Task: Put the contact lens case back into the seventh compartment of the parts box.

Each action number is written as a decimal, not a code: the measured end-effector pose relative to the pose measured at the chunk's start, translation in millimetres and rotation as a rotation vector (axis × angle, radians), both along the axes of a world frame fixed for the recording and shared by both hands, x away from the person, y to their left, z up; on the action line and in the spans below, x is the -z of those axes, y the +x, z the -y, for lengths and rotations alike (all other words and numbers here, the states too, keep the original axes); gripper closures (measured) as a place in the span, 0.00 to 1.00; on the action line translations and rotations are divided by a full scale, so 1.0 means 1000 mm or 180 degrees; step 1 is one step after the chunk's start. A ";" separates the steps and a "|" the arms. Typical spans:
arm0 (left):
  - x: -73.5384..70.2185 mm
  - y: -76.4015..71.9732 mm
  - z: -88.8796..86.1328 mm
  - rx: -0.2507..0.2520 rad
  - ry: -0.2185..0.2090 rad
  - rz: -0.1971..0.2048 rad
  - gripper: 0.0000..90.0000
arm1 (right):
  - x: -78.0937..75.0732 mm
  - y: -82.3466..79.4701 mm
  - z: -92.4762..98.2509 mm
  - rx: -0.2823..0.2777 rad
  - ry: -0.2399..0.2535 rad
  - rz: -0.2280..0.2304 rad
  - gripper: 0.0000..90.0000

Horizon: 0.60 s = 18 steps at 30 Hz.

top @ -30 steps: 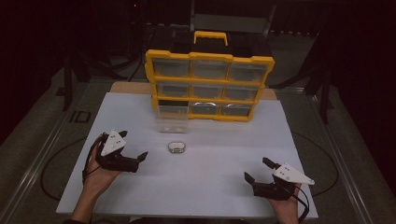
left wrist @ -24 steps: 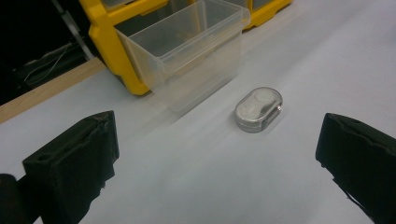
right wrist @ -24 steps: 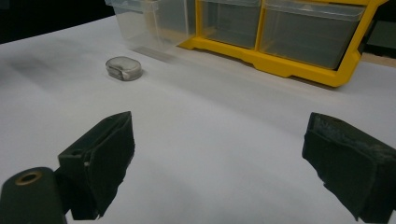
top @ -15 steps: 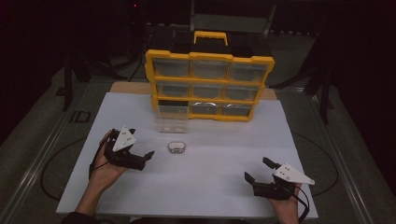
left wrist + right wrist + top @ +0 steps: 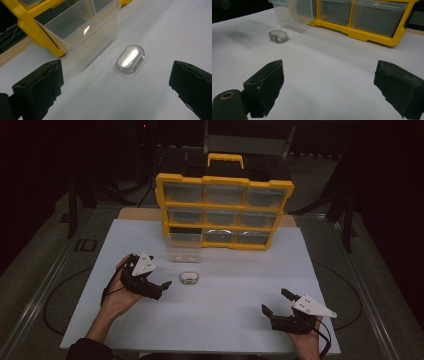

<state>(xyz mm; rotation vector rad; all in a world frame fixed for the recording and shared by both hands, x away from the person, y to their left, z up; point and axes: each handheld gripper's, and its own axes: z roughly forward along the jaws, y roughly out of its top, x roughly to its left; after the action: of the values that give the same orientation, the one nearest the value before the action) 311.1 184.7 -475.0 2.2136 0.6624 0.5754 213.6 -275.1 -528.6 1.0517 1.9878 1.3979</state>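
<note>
Since the earlier frames the left tongs [image 5: 166, 285] have swung in from the table's left side toward the small capsule [image 5: 189, 277], while the right tongs [image 5: 272, 304] have not shifted from their spot near the front edge.

Starting left of the capsule: the left tongs sit just beside it with jaws spread wide and nothing between them. In the left gripper view the capsule [image 5: 131, 59] lies ahead, roughly between the two jaws but not yet within them, so I judge this to be the approach step of a pick-up. Next the hand would need to carry on forward until the jaws straddle the capsule, then close across its narrower width; it looks smooth and rounded, so a skewed squeeze could make it skid.

The capsule itself rests flat on the white table [image 5: 230, 320], just in front of the clear drawer [image 5: 183, 246] pulled out of the yellow organizer [image 5: 224, 210]. That drawer's front wall is the nearest obstacle beyond the capsule; overshooting would bump it.

Right of the capsule the table is bare, with plenty of room to swing. Well apart, down to the right, the right tongs hover with jaws gaping and empty, close to the table's front edge.
</note>
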 end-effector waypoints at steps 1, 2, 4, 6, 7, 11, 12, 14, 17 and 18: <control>0.000 0.001 0.001 0.0016 0.0018 -0.0007 0.00 | 0.000 0.000 0.000 -0.0001 0.0000 0.0000 0.10; 0.000 0.004 0.004 0.0045 0.0050 -0.0020 0.00 | 0.000 0.000 0.000 0.0001 -0.0002 -0.0001 0.10; 0.000 0.005 0.005 0.0058 0.0057 -0.0030 0.00 | 0.000 0.000 0.000 0.0001 -0.0003 -0.0002 0.10; 0.000 0.007 0.007 0.0082 0.0045 -0.0059 0.00 | 0.000 0.000 0.000 -0.0002 -0.0001 -0.0004 0.10; 0.000 0.008 0.008 0.0096 0.0064 -0.0068 0.00 | 0.000 0.000 0.000 -0.0001 -0.0006 -0.0003 0.10; 0.003 0.013 0.014 0.0154 0.0140 -0.0093 0.00 | 0.000 0.000 0.000 -0.0004 -0.0002 -0.0005 0.10; 0.003 0.013 0.015 0.0173 0.0170 -0.0100 0.00 | 0.000 0.000 0.000 -0.0006 -0.0001 -0.0005 0.10; 0.005 0.015 0.018 0.0202 0.0211 -0.0116 0.00 | 0.000 0.000 0.000 -0.0003 -0.0003 -0.0006 0.10; 0.006 0.018 0.022 0.0237 0.0266 -0.0144 0.00 | 0.000 0.000 0.000 -0.0001 -0.0003 -0.0004 0.10; 0.006 0.019 0.024 0.0249 0.0287 -0.0153 0.00 | 0.000 0.000 0.000 -0.0008 -0.0003 -0.0007 0.10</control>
<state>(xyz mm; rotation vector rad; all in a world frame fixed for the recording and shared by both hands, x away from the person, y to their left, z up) 329.8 161.1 -481.5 2.3327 0.5819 0.5229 213.8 -275.4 -528.7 1.0512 1.9918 1.3975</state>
